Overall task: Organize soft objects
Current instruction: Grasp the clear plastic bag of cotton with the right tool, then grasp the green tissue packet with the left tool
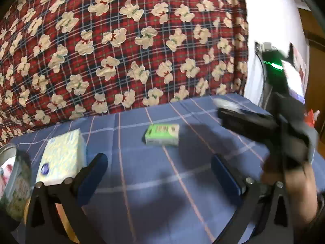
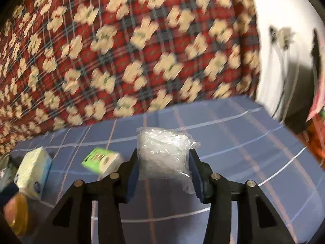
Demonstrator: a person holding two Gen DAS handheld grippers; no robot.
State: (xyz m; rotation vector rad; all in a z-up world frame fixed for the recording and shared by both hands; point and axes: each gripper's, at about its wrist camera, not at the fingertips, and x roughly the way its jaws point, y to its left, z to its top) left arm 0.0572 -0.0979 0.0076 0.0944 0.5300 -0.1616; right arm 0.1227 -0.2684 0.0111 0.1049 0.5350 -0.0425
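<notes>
Backdrop: a red plaid cloth with cream bear shapes (image 1: 126,46) fills the space behind and runs down to the far edge of the tabletop.
Tabletop: covered with a blue cloth crossed by pale pink and white lines (image 1: 154,183).
Wall: white wall (image 1: 264,16) right of the plaid cloth.
Far right: brown wooden surface (image 1: 312,46), partly cut off.
Light: dim, with soft shadows on the blue cloth.

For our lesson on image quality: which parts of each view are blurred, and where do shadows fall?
Left wrist view: right tongs smeared; green pack soft; dark shadow on the blue cloth. Right wrist view: bear-print blanket streaked; clear plastic bag sharp, shadow beneath.
</notes>
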